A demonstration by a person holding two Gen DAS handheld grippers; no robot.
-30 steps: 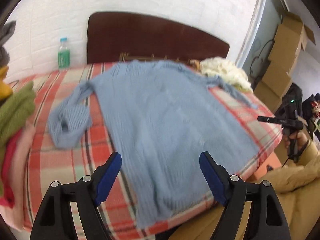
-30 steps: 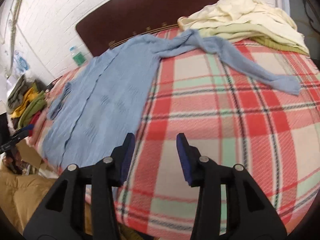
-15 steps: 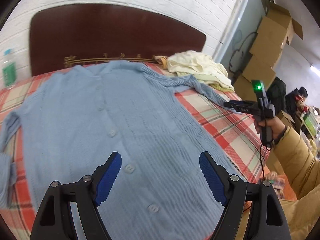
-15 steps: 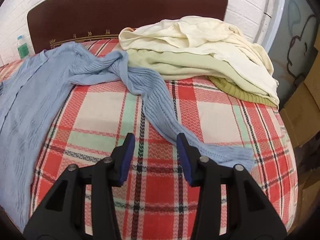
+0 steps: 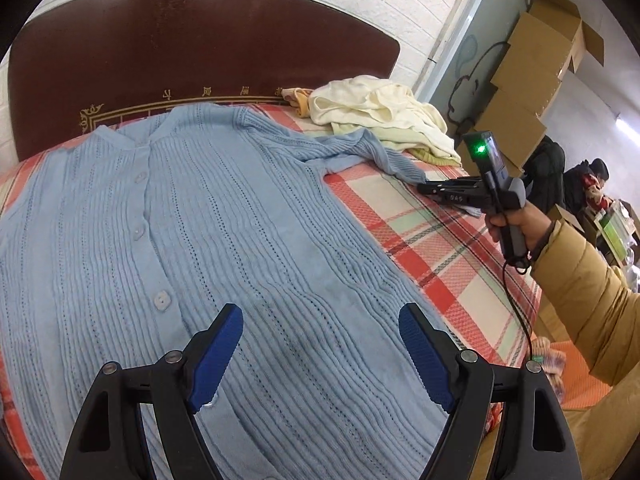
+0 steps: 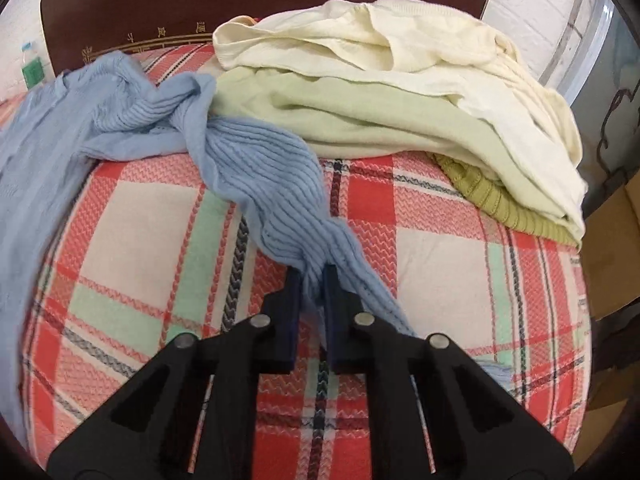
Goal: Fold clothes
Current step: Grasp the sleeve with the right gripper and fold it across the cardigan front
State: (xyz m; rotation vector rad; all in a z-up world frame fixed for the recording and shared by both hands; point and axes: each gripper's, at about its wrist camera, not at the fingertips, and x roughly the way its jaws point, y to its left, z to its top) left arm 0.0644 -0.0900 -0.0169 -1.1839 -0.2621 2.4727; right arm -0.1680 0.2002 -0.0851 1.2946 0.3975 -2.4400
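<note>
Blue ribbed knit fills most of my left view: the cardigan [image 5: 192, 248] lies flat and buttoned on the plaid bed cover [image 5: 436, 240], collar toward the dark headboard [image 5: 200, 48] at the top of the frame. My left tool [image 5: 320, 356] hangs over its lower middle with both pads spread wide and nothing between them. In my right view, the cardigan's sleeve [image 6: 276, 184] runs twisted from the upper left down to the centre, where my right tool [image 6: 312, 280] has its 2 pads pinched tight on it. Just beside the sleeve, at the upper right, sits a pile of cream and pale green clothes [image 6: 400, 92]. Cardboard boxes [image 5: 532, 76] stand at the upper right of my left view.
</note>
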